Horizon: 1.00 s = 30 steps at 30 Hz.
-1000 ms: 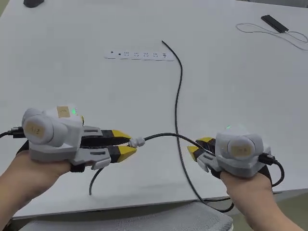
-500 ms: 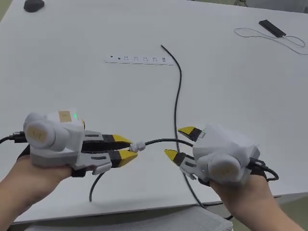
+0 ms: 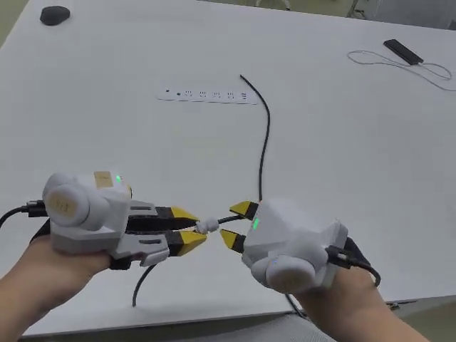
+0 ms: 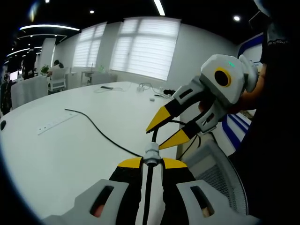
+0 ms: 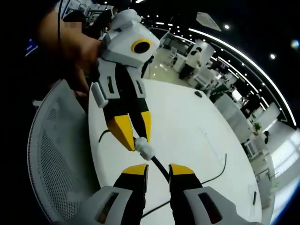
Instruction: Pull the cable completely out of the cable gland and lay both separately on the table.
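Observation:
A small white cable gland (image 3: pixel 207 226) sits on a long black cable (image 3: pixel 262 157) just above the table's near edge. My left gripper (image 3: pixel 192 226) is shut on the gland, and the cable's short tail hangs out beneath it. My right gripper (image 3: pixel 236 224) faces it from the right, open, with its yellow tips either side of the cable right next to the gland. The left gripper view shows the gland (image 4: pixel 151 153) at my left gripper's (image 4: pixel 151 162) tips and the right gripper (image 4: pixel 156 137) just beyond. In the right gripper view the cable runs between the right gripper's (image 5: pixel 158 168) tips up to the gland (image 5: pixel 143 147).
A white power strip (image 3: pixel 208 95) lies mid-table near the cable's far end. A dark mouse (image 3: pixel 55 14) sits at the far left and a black device with a white cord (image 3: pixel 402 50) at the far right. A mesh chair (image 5: pixel 56 154) stands below the table edge.
My right gripper has moved left along the cable, and its open jaws now straddle the cable beside the gland. The left gripper has kept its hold and barely moved.

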{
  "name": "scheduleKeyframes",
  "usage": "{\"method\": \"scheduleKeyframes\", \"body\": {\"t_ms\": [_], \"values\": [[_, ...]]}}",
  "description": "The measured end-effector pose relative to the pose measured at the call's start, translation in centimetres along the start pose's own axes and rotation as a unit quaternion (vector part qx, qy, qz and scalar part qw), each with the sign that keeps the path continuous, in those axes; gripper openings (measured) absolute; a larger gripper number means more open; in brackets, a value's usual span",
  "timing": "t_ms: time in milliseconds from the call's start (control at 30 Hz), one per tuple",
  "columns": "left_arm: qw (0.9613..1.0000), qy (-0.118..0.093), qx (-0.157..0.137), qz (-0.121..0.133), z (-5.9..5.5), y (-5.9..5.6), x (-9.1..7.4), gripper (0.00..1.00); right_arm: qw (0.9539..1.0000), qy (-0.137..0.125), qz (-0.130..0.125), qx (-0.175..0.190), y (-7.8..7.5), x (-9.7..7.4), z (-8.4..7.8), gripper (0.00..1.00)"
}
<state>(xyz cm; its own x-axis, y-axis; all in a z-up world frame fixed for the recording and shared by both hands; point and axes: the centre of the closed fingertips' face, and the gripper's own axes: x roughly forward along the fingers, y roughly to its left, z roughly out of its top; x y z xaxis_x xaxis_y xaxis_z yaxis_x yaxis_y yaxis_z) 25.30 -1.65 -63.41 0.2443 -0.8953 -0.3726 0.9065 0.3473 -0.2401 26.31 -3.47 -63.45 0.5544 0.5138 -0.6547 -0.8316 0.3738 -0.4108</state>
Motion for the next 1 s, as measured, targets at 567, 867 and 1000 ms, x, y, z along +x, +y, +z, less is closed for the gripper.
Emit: {"method": "scheduleKeyframes", "body": {"t_ms": [567,867,1000], "values": [[0.9999,0.007,0.006,-0.004,-0.5,-0.5,0.1,0.15,1.0000,0.003,0.004,0.001,0.5,0.2,-0.9,0.03],[1.0000,0.002,0.006,0.004,-0.2,-0.1,-0.1,0.15,0.9970,0.008,-0.010,0.077,-0.7,0.3,-2.6,0.02],[1.0000,0.001,0.004,0.005,-0.2,0.2,-0.1,0.15,0.9917,0.016,-0.015,0.126,-1.2,0.4,-4.0,0.02]]}}
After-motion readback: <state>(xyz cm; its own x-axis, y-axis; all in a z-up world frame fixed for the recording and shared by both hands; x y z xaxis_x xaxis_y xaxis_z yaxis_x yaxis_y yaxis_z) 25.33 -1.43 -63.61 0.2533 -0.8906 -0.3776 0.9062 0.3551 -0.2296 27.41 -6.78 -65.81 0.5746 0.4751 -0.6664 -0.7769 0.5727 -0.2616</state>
